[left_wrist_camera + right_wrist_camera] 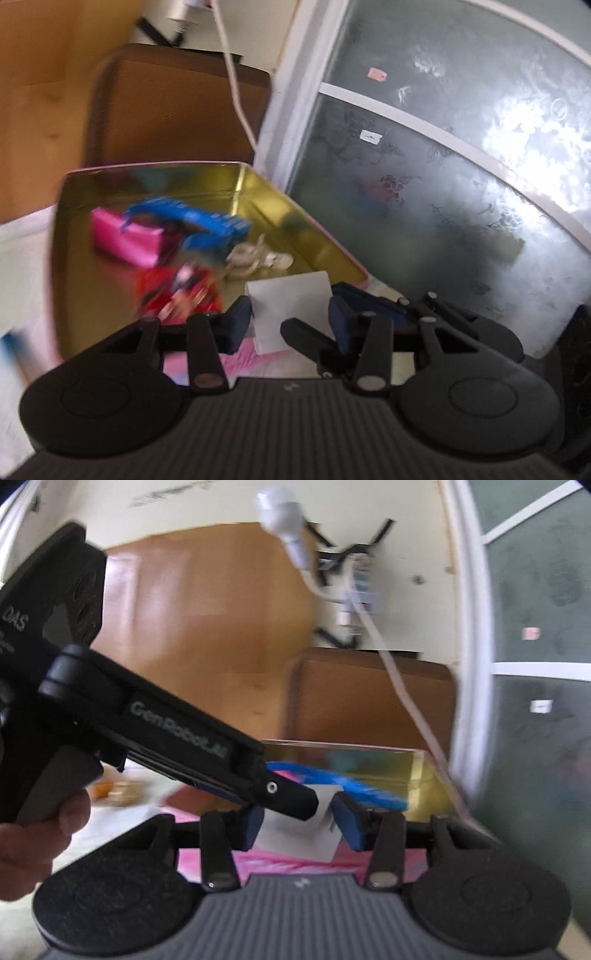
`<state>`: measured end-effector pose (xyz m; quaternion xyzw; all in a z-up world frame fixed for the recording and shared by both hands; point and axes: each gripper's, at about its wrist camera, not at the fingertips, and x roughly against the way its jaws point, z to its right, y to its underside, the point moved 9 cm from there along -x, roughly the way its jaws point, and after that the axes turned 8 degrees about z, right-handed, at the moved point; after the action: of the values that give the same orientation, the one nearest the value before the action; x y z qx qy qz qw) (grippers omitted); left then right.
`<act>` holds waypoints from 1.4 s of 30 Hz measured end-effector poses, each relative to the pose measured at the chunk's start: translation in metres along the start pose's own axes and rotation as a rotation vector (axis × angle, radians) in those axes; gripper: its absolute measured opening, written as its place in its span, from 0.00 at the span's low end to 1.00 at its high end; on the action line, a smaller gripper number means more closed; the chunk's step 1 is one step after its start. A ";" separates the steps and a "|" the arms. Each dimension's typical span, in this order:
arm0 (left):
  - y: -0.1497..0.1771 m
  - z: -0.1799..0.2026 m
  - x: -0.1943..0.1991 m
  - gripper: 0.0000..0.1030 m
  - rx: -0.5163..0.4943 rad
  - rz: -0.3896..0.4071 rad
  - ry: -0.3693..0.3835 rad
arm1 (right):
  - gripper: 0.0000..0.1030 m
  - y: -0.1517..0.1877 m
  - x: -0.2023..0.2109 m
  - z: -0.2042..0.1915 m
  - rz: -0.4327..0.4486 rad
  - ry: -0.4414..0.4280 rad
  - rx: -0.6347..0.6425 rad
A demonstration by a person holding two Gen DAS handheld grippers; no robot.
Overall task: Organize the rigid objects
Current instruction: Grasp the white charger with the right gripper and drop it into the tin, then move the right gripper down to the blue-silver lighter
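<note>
A gold-lined tin (pixel 258 192) with a pink rim holds a pink box (pixel 125 236), a blue box (pixel 207 221), a red packet (pixel 177 291) and a small whitish object (pixel 255 258). A white box (pixel 291 306) sits between the pads of my left gripper (pixel 291 321), over the tin's near edge. In the right wrist view the same white box (pixel 306 830) lies between the pads of my right gripper (pixel 299 827). The left gripper's black body (pixel 177 738) crosses that view from the left. Whether either pair of pads presses the box is unclear.
A brown chair back (pixel 177 110) stands behind the tin. A white cable (pixel 236 92) hangs down across it. A frosted glass door (pixel 443 166) fills the right side. Pink patterned cloth (pixel 295 864) lies under the tin. A wooden panel (pixel 203 627) is behind.
</note>
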<state>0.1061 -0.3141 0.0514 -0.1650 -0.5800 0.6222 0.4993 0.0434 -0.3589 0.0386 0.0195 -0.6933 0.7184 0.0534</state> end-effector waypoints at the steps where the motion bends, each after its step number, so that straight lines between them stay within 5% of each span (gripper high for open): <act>1: -0.003 0.000 -0.011 0.46 0.001 0.001 0.000 | 0.41 0.002 -0.008 0.008 -0.005 0.019 0.000; 7: 0.000 -0.018 -0.068 0.46 0.084 -0.053 -0.045 | 0.40 0.020 -0.051 0.040 -0.054 0.050 -0.027; 13: 0.004 -0.026 -0.073 0.50 0.092 -0.058 -0.125 | 0.45 0.035 -0.062 0.049 -0.072 0.090 -0.092; 22: -0.015 -0.029 0.005 0.59 -0.119 0.072 -0.313 | 0.46 0.021 -0.034 0.020 -0.042 0.044 -0.144; 33: 0.013 -0.103 0.108 0.60 -0.091 0.118 -0.559 | 0.46 0.010 -0.003 -0.057 -0.005 -0.040 -0.195; 42: 0.037 -0.116 0.135 0.60 -0.037 0.125 -0.575 | 0.46 0.017 0.018 -0.076 -0.014 0.017 -0.275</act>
<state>0.1212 -0.1338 0.0374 -0.0266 -0.6977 0.6623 0.2719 0.0268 -0.2823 0.0206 0.0109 -0.7848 0.6161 0.0665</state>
